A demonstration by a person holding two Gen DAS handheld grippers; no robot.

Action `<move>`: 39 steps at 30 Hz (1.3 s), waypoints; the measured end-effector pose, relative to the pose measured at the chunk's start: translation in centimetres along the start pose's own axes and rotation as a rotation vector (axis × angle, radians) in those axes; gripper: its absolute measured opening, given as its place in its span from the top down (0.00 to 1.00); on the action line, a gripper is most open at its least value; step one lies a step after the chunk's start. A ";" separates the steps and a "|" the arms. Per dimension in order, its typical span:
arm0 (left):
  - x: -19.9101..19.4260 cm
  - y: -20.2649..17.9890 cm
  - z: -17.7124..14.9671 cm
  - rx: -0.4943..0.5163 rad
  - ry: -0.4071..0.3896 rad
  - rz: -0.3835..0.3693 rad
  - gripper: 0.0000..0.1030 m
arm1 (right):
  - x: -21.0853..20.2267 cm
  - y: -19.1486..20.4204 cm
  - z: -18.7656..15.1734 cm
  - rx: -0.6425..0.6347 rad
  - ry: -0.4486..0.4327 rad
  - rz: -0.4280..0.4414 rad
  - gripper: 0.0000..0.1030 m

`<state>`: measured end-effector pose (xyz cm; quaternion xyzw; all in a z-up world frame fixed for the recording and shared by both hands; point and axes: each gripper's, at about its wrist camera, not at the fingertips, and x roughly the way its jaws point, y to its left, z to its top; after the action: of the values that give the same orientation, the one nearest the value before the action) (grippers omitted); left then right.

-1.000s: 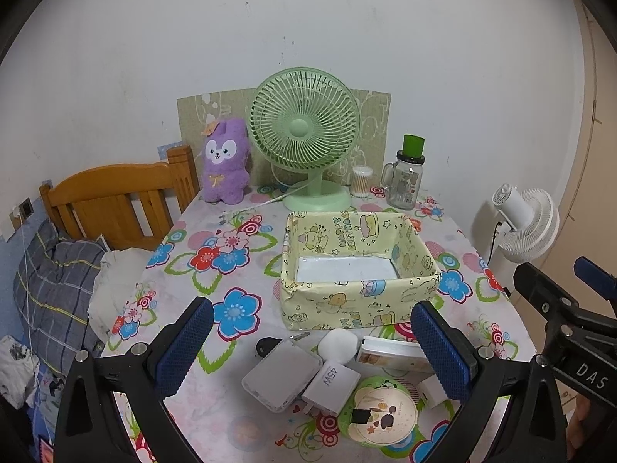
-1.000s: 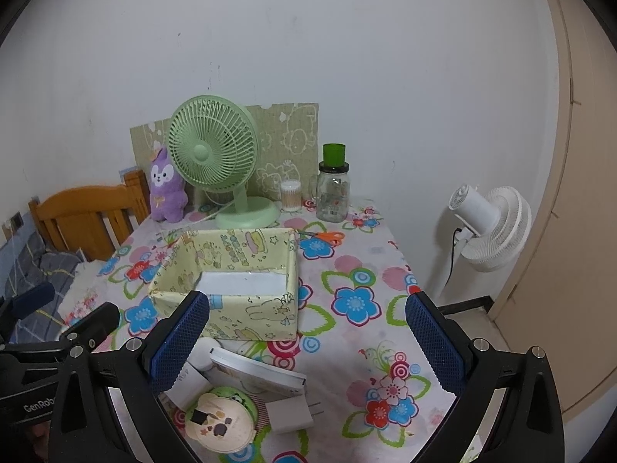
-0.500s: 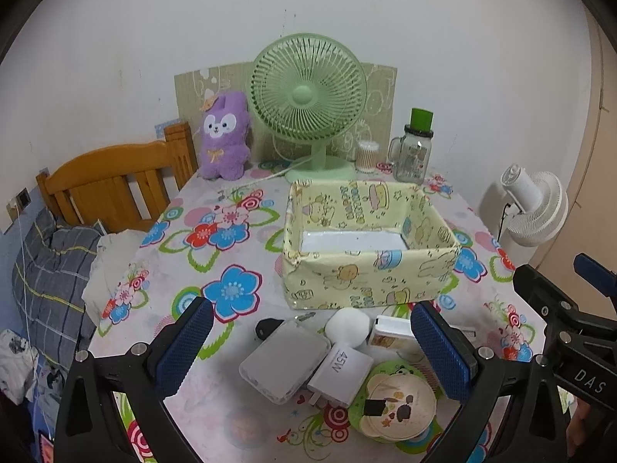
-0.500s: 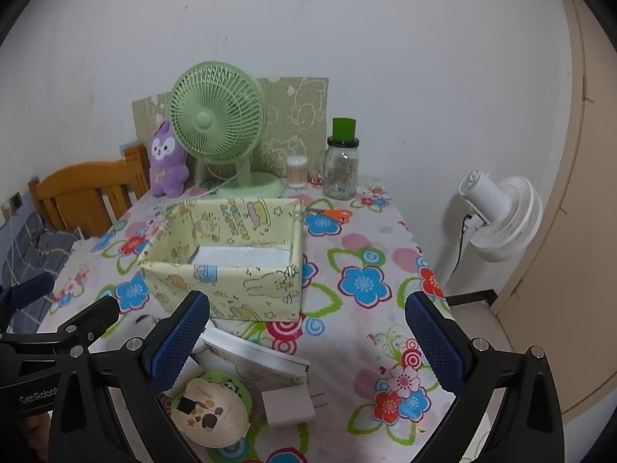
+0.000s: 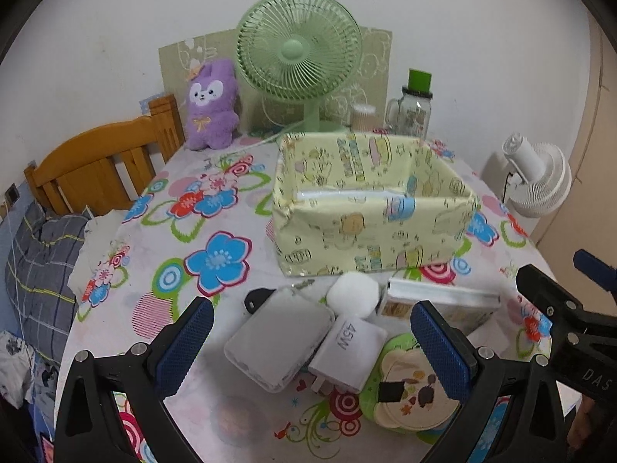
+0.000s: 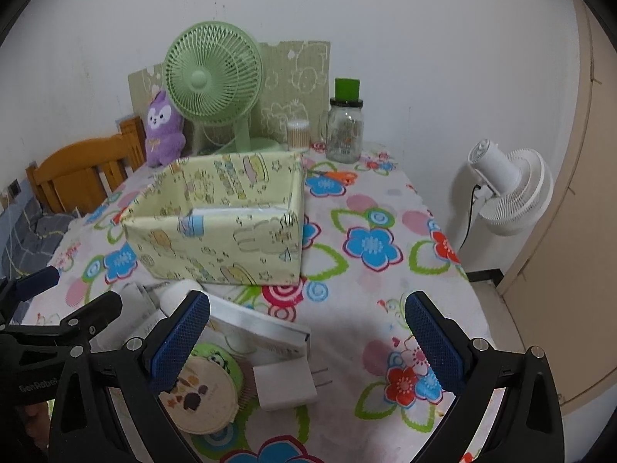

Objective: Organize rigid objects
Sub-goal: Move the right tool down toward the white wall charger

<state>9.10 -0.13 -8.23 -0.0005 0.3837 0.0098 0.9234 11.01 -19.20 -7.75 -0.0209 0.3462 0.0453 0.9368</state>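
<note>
A yellow patterned open box (image 5: 370,212) (image 6: 223,231) sits mid-table. In front of it lie a grey power bank (image 5: 279,341), a white 45W charger (image 5: 353,353), a white round puck (image 5: 353,295), a white flat box (image 5: 439,303) (image 6: 262,330), a round green-rimmed case (image 5: 410,391) (image 6: 202,387) and a small white plug adapter (image 6: 285,386). My left gripper (image 5: 308,343) hangs open above the power bank and charger, holding nothing. My right gripper (image 6: 306,339) is open over the flat box and plug adapter, also holding nothing.
At the table's far edge stand a green desk fan (image 5: 299,46), a purple plush toy (image 5: 210,106), a glass jar with green lid (image 5: 412,110) and a cotton-swab tub (image 6: 297,135). Orange scissors (image 6: 339,175) lie behind the box. A white floor fan (image 6: 509,189) stands right, a wooden chair (image 5: 96,166) left.
Both grippers have dropped lower and moved forward toward the items in front of the box; the view now looks more level across the table. Nothing has been grasped.
</note>
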 end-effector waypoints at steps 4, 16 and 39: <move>0.8 -0.4 -0.8 0.028 0.017 -0.005 0.00 | 0.6 0.2 -0.7 -0.006 0.012 0.004 0.01; 4.3 -1.2 -2.4 0.082 0.130 -0.039 0.11 | 3.8 0.6 -2.4 -0.049 0.111 -0.011 0.01; 4.5 -3.2 -3.7 0.137 0.178 -0.014 0.20 | 7.1 1.6 -5.6 -0.093 0.246 0.032 0.35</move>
<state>9.75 -3.30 -14.03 0.0593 0.4638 -0.0230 0.8837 12.60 -17.52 -16.62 -0.0643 0.4564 0.0734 0.8844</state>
